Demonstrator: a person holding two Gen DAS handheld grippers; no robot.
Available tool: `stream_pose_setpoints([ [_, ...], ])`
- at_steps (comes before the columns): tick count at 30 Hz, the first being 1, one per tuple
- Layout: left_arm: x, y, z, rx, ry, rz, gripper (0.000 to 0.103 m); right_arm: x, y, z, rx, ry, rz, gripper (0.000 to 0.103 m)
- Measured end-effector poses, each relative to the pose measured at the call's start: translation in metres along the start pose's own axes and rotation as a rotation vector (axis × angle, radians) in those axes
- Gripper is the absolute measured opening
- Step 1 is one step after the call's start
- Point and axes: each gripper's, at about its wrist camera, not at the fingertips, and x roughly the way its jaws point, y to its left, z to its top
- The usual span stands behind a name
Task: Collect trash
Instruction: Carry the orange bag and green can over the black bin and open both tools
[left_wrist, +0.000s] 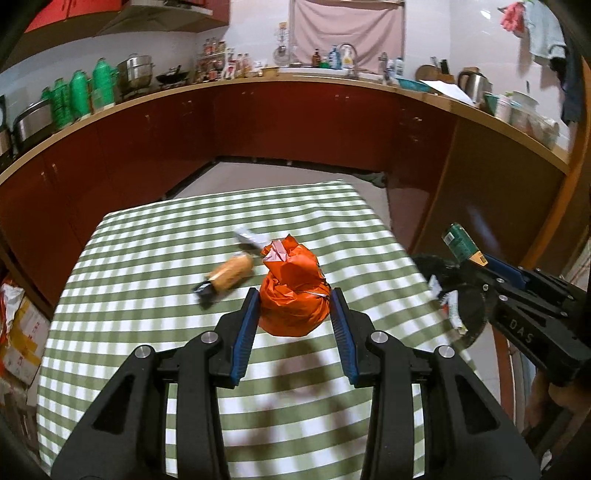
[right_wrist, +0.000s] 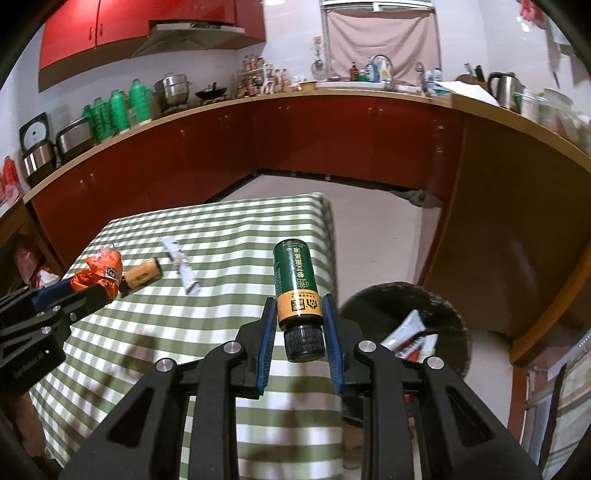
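Observation:
My left gripper is shut on a crumpled orange bag, which hangs just above the green-checked table; the right wrist view shows the same orange bag at the far left. My right gripper is shut on a green bottle with an orange band, black cap towards the camera, held over the table's right edge beside a black bin. White and red wrappers lie in the bin. A tan roll-shaped packet and a white wrapper rest on the cloth.
Red cabinets under a wooden counter curve round the far side, with pots and green flasks on top. Pale floor lies between table and cabinets. Cardboard boxes stand left of the table. A hand holds the right gripper.

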Motion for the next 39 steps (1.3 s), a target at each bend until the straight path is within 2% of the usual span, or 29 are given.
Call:
stream_pose_setpoints([
  [12, 0.021, -0.059, 0.01, 0.048, -0.005, -0.048, 0.038, -0.004, -0.036, 0.0, 0.007, -0.027, -0.104, 0.026],
  [31, 0.056, -0.14, 0.022, 0.146, -0.017, -0.123, 0.038, 0.004, -0.098, -0.009, 0.116, -0.011, -0.162, 0.026],
  [39, 0.073, -0.158, 0.028, 0.162, -0.014, -0.133, 0.038, 0.009, -0.117, -0.01, 0.148, -0.011, -0.183, 0.026],
])
